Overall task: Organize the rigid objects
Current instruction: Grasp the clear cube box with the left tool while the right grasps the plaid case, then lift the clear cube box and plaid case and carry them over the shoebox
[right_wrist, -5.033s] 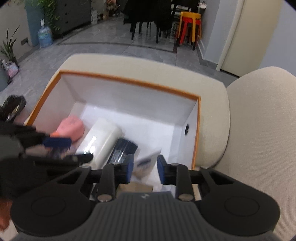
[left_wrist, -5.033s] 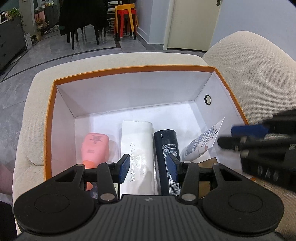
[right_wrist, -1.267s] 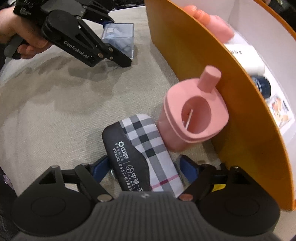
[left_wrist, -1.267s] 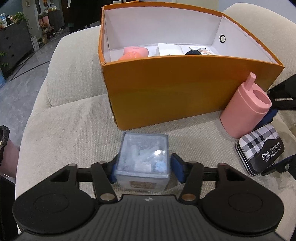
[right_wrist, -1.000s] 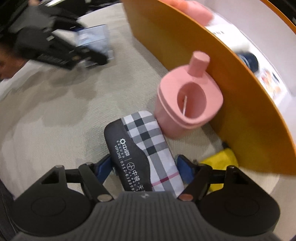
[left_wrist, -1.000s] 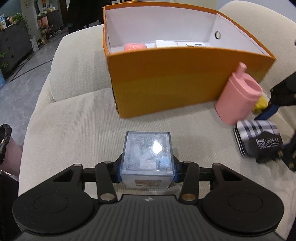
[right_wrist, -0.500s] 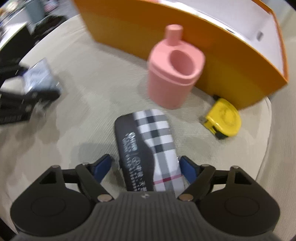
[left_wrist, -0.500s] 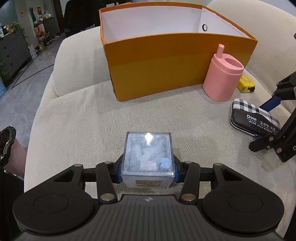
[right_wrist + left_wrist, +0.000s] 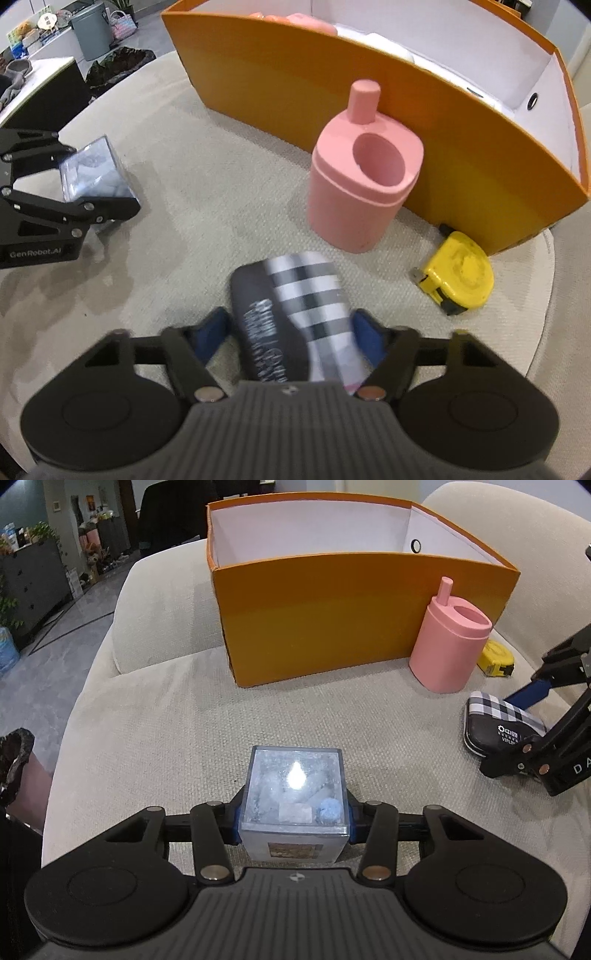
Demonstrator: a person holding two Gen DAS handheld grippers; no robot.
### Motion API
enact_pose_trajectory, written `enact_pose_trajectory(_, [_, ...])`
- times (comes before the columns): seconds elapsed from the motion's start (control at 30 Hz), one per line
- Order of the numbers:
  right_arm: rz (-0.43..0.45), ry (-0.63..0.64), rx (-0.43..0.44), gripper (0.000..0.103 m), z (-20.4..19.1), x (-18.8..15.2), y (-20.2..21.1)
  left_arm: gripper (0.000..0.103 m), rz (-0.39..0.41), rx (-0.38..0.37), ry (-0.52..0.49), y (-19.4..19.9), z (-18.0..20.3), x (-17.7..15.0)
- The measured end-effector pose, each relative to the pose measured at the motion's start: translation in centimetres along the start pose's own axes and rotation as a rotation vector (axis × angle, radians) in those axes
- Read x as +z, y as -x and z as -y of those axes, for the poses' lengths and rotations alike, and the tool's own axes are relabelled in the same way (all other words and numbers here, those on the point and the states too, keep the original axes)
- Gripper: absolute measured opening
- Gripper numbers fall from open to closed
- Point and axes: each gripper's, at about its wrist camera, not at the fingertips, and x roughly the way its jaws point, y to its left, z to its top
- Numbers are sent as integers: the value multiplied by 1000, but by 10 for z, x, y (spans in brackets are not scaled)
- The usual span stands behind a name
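My left gripper (image 9: pixel 293 812) is shut on a clear plastic cube (image 9: pixel 295 786) with small pale pieces inside. Its jaws are still closing, pads pressed on both sides, just above the beige sofa seat. A black case with a plaid band (image 9: pixel 291 306) lies lengthwise between the fingers of my right gripper (image 9: pixel 290 330). Those jaws are closing too, and the blue pads meet the case's long sides. The case looks blurred. From the left wrist view the plaid case (image 9: pixel 495 720) lies at the right, with the right gripper over it.
An open orange box (image 9: pixel 332 627) stands on the sofa beyond both grippers, with bottles (image 9: pixel 295 18) showing over its wall. A pink lidded container with a spout (image 9: pixel 362 184) stands against the box front. A yellow tape measure (image 9: pixel 461 277) lies beside it.
Both grippers have left the box. The left one shut on the cube and drew back from the box. The right one rolled and closed in on the plaid case.
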Motion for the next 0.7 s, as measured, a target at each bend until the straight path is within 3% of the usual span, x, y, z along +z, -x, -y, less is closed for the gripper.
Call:
enact_pose_trajectory(0.2, [-6, -16, -10, 66, -4, 0, 0, 53, -15, -14, -15, 8, 4, 0])
enact_pose_trajectory(0.7, [81, -81, -3, 63, -2, 4, 58, 53, 83, 6, -71, 59, 4, 28])
